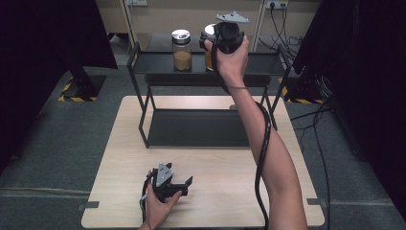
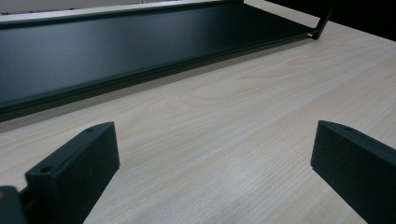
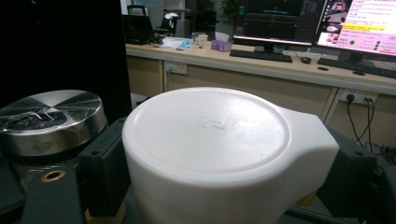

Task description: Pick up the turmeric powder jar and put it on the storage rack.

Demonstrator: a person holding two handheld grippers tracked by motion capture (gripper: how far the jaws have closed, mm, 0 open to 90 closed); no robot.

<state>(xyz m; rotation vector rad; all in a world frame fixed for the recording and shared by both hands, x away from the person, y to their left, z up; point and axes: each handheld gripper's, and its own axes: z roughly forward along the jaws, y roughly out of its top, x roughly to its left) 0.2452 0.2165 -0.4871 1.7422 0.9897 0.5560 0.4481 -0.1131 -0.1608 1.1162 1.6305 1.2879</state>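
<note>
On the top shelf of a black rack stands a glass jar with a silver lid, holding brown grains. Right beside it is a jar with a white lid, mostly hidden by my right gripper. In the right gripper view both black pads press the sides of that white lid, so the right gripper is shut on it; the silver lid sits just to its left. My left gripper rests on the wooden table near the front edge, its jaws wide open with nothing between them.
The rack's lower tray lies across the back half of the table, and its long edge faces the left gripper. Black panels flank the table. Desks with monitors stand beyond the rack, and cables run along the floor at right.
</note>
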